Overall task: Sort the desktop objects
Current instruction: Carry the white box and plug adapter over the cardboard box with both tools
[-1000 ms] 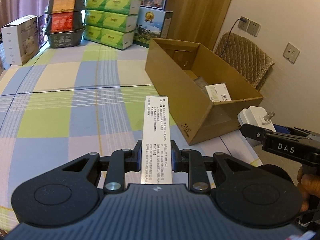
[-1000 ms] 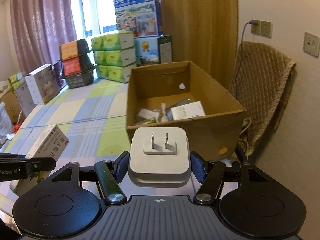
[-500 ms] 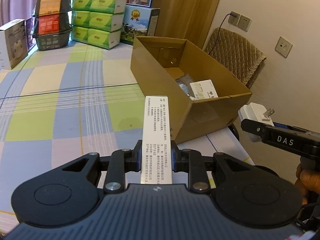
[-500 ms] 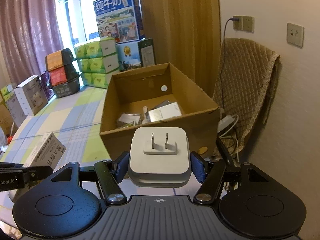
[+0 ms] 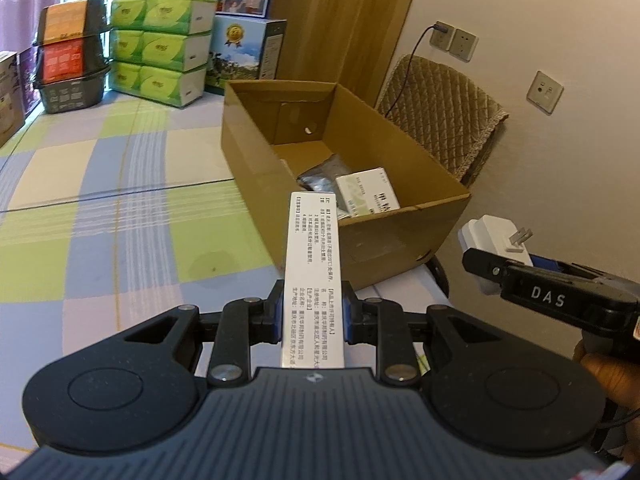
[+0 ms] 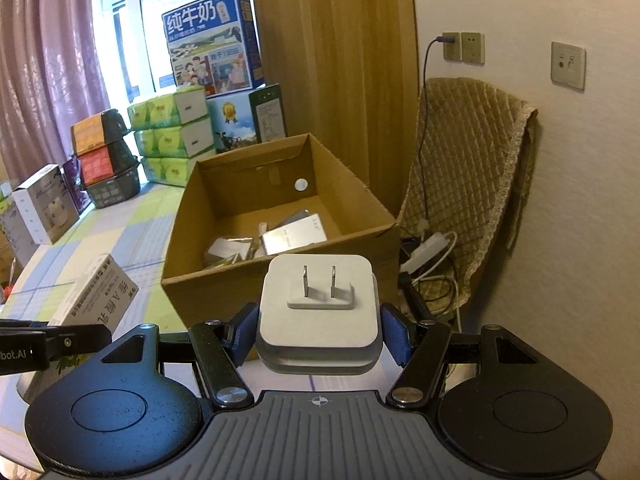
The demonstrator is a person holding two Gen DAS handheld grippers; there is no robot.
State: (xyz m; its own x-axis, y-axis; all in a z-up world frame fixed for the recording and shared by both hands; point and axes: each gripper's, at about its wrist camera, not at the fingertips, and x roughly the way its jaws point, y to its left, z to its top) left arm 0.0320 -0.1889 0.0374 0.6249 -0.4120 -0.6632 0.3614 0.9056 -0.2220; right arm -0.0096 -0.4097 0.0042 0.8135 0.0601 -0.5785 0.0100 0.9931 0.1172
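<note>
My left gripper (image 5: pixel 313 314) is shut on a long white medicine box (image 5: pixel 313 268) with printed text, held above the table just short of the open cardboard box (image 5: pixel 400 240). That medicine box (image 6: pixel 96 300) also shows at the left of the right wrist view. My right gripper (image 6: pixel 318 330) is shut on a white plug adapter (image 6: pixel 318 308), prongs facing forward, in front of the cardboard box (image 6: pixel 224 292). The adapter (image 5: pixel 496 244) hangs right of the carton's near corner. Inside the carton lie a white packet (image 5: pixel 366 194) and a dark pouch (image 5: pixel 322 174).
A checked cloth (image 5: pixel 100 220) covers the table. Green tissue packs (image 5: pixel 164 48), stacked black baskets (image 5: pixel 72 72) and milk cartons (image 6: pixel 216 44) stand at the back. A quilted chair (image 6: pixel 472 184) with cables and a power strip (image 6: pixel 428 248) is to the right, by the wall.
Both grippers have risen and moved toward the cardboard box, so more of its inside shows. Each keeps hold of its object.
</note>
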